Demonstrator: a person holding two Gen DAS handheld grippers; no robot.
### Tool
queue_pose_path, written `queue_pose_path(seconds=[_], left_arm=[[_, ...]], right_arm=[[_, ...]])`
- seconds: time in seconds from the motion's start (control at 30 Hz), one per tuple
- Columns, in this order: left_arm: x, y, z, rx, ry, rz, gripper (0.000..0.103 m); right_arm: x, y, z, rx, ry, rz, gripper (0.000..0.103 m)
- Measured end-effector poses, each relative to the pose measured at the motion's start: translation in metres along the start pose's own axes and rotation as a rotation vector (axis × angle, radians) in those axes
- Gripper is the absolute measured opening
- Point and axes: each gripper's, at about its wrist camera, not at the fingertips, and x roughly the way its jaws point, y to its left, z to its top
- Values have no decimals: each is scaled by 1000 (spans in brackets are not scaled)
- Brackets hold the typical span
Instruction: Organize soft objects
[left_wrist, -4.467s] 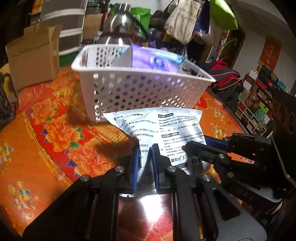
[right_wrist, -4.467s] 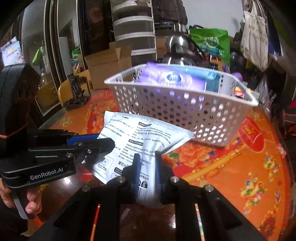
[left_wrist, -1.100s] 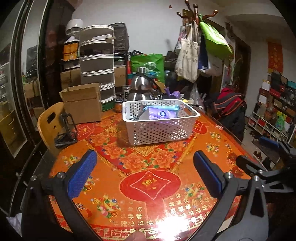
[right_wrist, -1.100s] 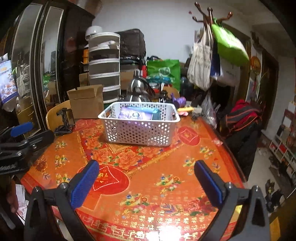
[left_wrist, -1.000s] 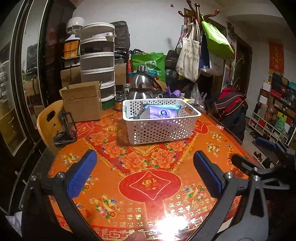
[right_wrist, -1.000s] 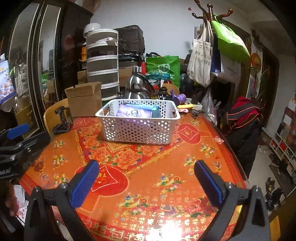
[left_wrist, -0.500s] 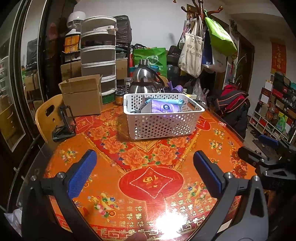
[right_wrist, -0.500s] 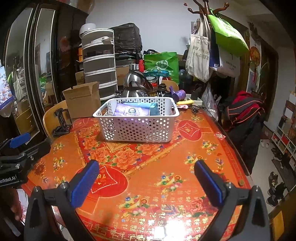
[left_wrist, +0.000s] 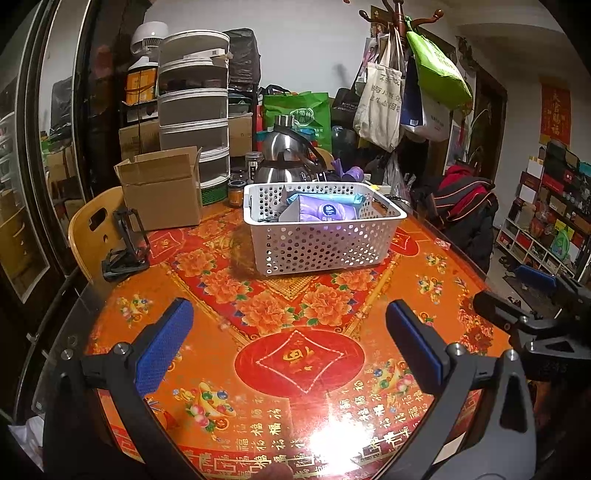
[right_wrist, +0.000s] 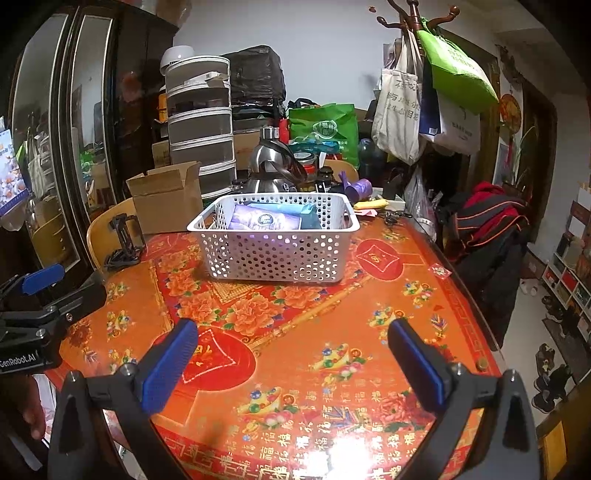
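A white perforated basket (left_wrist: 325, 245) stands at the middle of the round table; it also shows in the right wrist view (right_wrist: 275, 254). Inside lie a purple soft pack (left_wrist: 323, 212) and a blue pack (left_wrist: 325, 198), seen too in the right wrist view as the purple pack (right_wrist: 264, 220). My left gripper (left_wrist: 290, 347) is open and empty, held back near the table's front edge. My right gripper (right_wrist: 293, 363) is open and empty, also well back from the basket. The white printed pouch is not in sight on the table.
An orange-red flowered cloth (left_wrist: 295, 354) covers the table. A cardboard box (left_wrist: 162, 186), a steel kettle (left_wrist: 284, 157), jars and stacked drawers crowd the far side. A black stand (left_wrist: 125, 240) sits at the left edge by a yellow chair. Bags hang on a coat rack.
4.5 s ago both grippers were shut on a white printed pouch in front of the basket; now both are open, empty and pulled far back. Over the last second they drift only slightly.
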Motion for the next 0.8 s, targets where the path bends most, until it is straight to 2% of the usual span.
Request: queue_pose_path(seconds=[0.8], left_arm=[[2, 3, -3, 0, 9, -10, 103]], right_arm=[[1, -3, -3, -7, -1, 0, 102]])
